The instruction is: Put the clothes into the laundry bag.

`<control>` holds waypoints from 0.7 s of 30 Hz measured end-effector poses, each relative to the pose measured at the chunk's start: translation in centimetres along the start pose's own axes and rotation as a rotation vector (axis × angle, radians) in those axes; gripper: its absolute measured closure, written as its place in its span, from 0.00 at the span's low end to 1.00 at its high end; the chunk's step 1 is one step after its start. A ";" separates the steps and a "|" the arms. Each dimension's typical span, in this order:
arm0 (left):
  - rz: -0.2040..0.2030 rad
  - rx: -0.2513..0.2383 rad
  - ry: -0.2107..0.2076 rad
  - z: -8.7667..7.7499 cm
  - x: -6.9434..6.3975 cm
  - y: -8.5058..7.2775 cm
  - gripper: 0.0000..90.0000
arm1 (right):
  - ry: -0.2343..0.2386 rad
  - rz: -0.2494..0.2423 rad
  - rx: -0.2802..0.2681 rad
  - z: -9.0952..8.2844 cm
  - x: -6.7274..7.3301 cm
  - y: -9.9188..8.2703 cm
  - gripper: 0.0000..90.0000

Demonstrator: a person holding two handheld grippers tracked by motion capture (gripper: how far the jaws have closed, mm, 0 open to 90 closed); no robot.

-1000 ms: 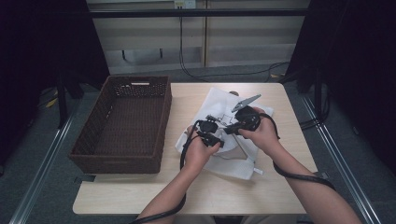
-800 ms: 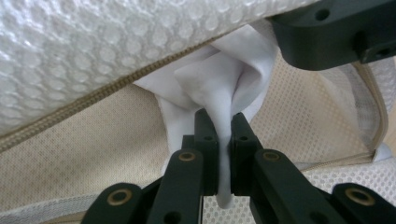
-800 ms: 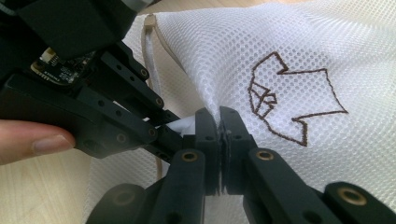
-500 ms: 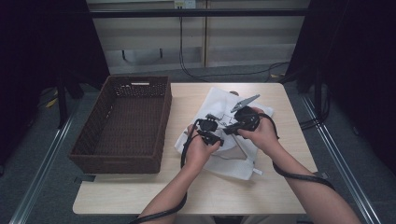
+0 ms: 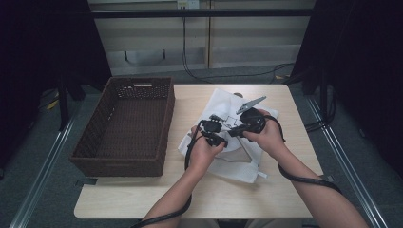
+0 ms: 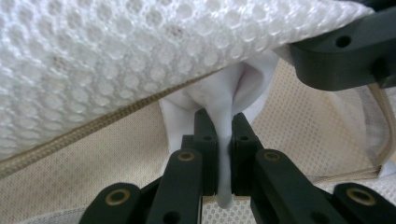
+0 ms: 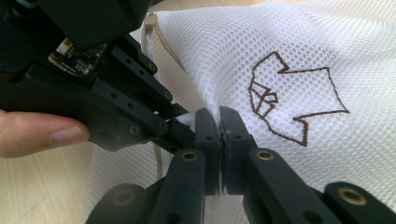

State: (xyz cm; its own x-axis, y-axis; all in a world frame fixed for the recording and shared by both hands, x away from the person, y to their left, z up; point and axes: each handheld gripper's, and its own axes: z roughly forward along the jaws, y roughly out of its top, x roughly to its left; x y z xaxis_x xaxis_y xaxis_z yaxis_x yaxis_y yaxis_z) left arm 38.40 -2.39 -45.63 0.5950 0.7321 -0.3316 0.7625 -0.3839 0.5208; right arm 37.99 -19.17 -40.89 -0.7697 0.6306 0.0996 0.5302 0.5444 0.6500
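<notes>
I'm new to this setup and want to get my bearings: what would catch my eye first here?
Mid-table lies a white mesh laundry bag, where both hands meet: the left gripper pinches a fold of plain white cloth under the bag's zipped edge, and the right gripper clamps the mesh beside a brown stitched emblem. To the left on the table stands a dark wicker basket.

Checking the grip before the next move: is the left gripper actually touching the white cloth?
Touching. In the left gripper view, the left gripper has both jaws shut on a fold of the white cloth.
</notes>
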 end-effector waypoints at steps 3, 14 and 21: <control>-0.012 -0.008 0.004 0.0 -0.2 0.0 0.94 | -0.007 -0.002 0.005 -0.1 0.0 0.0 0.98; -0.004 0.002 0.005 -0.1 0.0 0.1 0.94 | -0.004 0.001 0.002 -0.3 -0.1 0.0 0.98; -0.007 -0.005 0.009 0.2 0.0 0.2 0.94 | -0.004 0.002 0.004 -0.4 -0.1 0.0 0.98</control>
State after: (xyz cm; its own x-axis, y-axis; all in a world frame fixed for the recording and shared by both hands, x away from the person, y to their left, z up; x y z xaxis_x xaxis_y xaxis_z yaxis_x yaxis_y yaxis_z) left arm 38.58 -2.58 -45.66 0.5873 0.7399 -0.3280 0.7655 -0.3761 0.5221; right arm 37.97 -19.48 -40.54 -0.7672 0.6339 0.0979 0.5331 0.5453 0.6469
